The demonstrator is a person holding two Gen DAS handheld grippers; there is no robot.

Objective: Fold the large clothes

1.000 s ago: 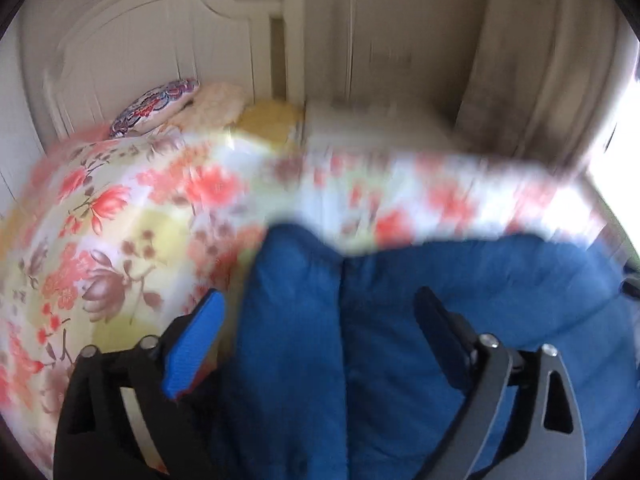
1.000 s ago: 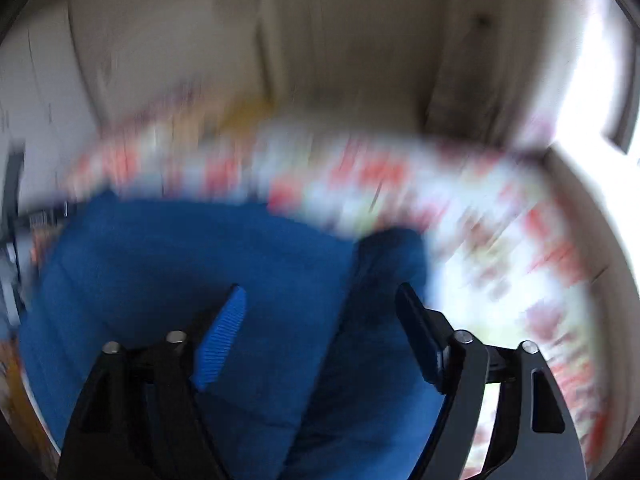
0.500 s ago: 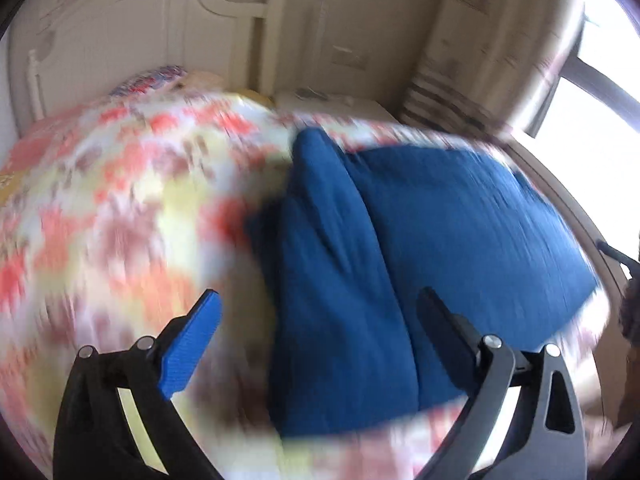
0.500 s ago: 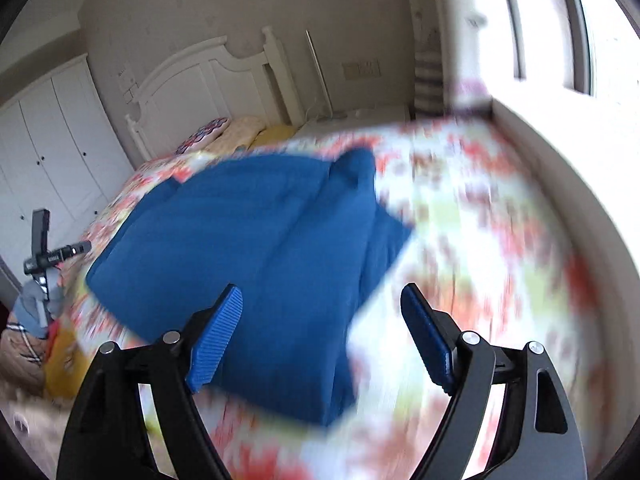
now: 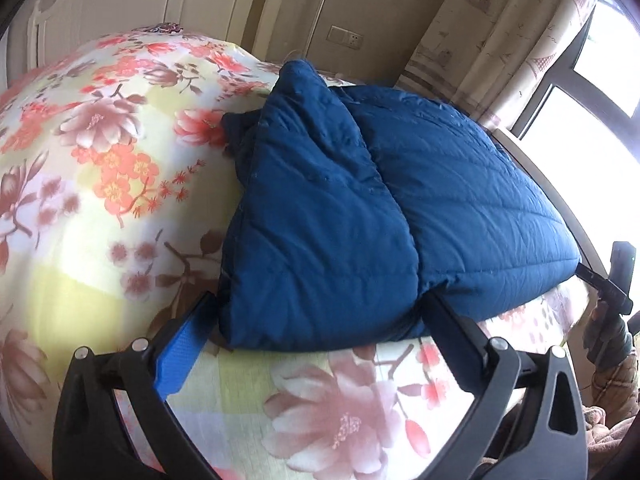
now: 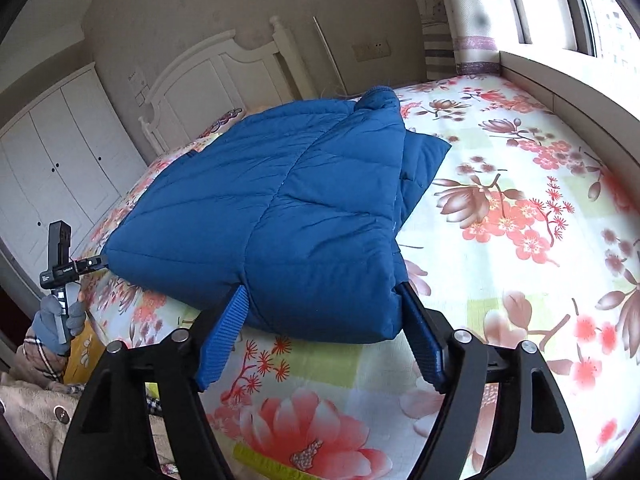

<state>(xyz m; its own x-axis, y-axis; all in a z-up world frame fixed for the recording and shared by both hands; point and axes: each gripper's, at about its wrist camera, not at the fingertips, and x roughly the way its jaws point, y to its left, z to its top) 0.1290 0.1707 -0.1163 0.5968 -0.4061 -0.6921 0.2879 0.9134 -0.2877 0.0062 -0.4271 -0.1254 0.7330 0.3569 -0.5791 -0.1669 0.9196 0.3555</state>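
Observation:
A blue padded jacket [image 5: 360, 208] lies folded on the floral bed sheet [image 5: 100, 152], one panel laid over the other. My left gripper [image 5: 318, 300] is at its near edge, jaws opening, with the end of the folded-over panel between the blue pad [image 5: 180, 352] and the black finger. The right gripper [image 6: 322, 290] straddles the jacket's [image 6: 280, 208] near right corner; its jaws are closing and I see no pinch. The right wrist view also shows the left gripper [image 6: 60, 256], in a gloved hand, at the jacket's left corner.
A white headboard [image 6: 208, 76] and wardrobe doors [image 6: 60, 152] stand at the back. A curtain [image 5: 500, 40] and a window [image 5: 592, 92] flank the bed, and a window ledge [image 6: 560, 80] runs along its far side. Floral sheet [image 6: 520, 200] spreads right of the jacket.
Both views drew back from close over the blue jacket to its near edge. The jacket now lies still and folded, with each gripper's jaws around an end of that edge.

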